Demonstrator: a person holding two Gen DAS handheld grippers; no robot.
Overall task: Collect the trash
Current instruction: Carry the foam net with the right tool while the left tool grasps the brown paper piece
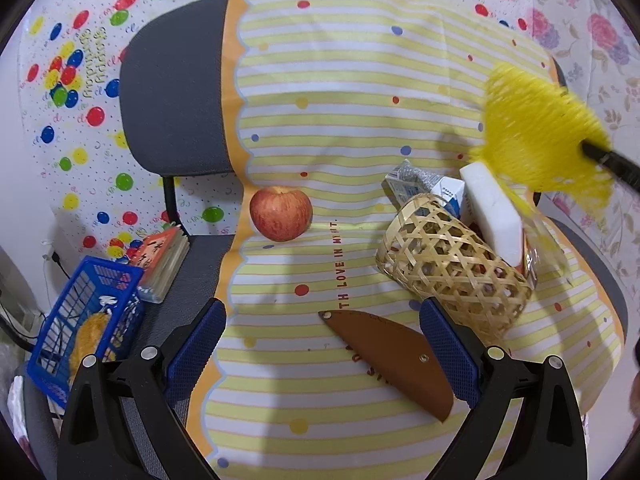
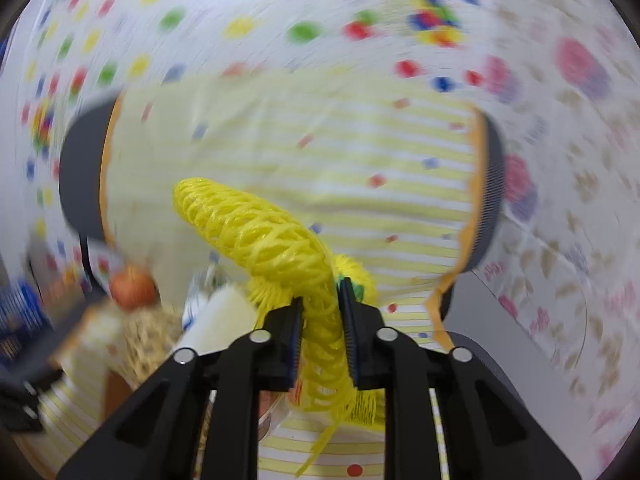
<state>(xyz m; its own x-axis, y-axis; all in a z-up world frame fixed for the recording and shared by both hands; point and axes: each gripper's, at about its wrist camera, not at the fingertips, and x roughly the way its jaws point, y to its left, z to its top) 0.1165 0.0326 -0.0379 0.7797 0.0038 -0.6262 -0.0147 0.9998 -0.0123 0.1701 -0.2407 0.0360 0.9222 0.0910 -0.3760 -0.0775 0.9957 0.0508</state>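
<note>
A yellow foam fruit net is pinched between the pads of my right gripper, which is shut on it; the net arches up and to the left. In the left wrist view the same net hangs blurred at the right, above a woven bamboo basket lying tilted on the striped cloth. The basket holds a white foam block and a crumpled blue-and-white carton. My left gripper stands open and holds nothing, low over a brown leather sheath.
A red apple sits on the yellow striped cloth left of the basket. The cloth covers a dark chair. A blue plastic crate and a small book lie at the lower left.
</note>
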